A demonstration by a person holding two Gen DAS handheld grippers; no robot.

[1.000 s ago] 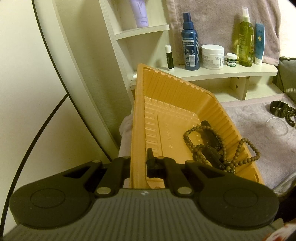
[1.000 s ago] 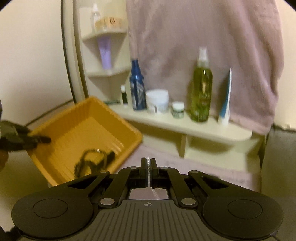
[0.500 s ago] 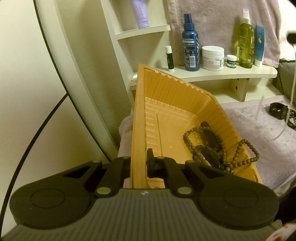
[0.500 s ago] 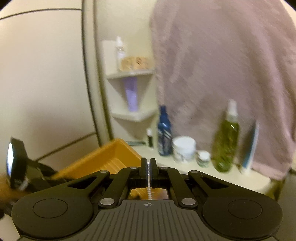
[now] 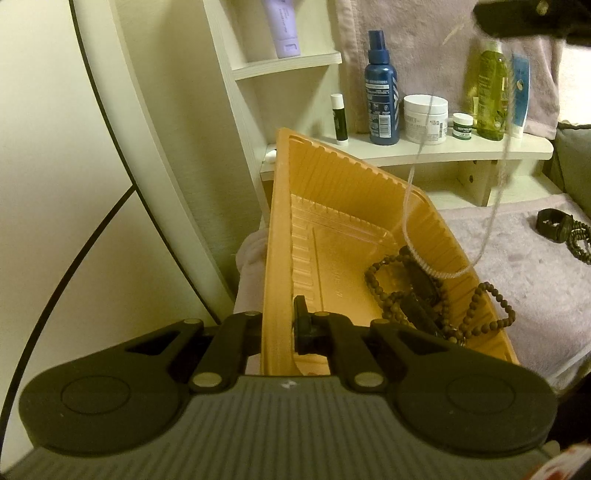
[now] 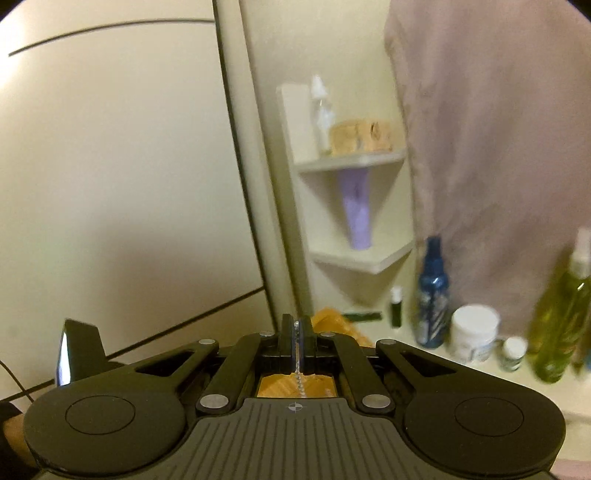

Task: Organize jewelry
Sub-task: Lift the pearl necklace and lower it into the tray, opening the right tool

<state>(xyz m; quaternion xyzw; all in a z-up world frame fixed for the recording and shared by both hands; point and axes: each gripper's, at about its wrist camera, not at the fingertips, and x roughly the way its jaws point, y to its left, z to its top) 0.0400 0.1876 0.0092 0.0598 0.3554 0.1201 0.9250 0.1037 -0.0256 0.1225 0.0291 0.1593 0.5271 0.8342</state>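
My left gripper (image 5: 282,325) is shut on the near rim of a yellow plastic tray (image 5: 332,229) and holds it tilted. Brown bead strings and dark pieces (image 5: 417,291) lie in the tray's lower right corner. My right gripper (image 6: 296,338) is shut on a thin silver chain (image 6: 298,380). In the left wrist view the right gripper (image 5: 517,16) is high at the top right, and the silver chain (image 5: 424,258) hangs from it in a long loop whose bottom dips into the tray over the beads.
A dark bracelet and beads (image 5: 561,229) lie on the purple towel (image 5: 517,266) at right. A cream shelf (image 5: 443,147) behind the tray carries a blue bottle (image 5: 382,99), a white jar (image 5: 424,118), a green bottle (image 5: 489,96) and a lip balm (image 5: 339,118).
My right gripper has risen and moved left over the tray with the silver chain. The chain's loop has come off the towel and now hangs into the tray. The left gripper has stayed put.
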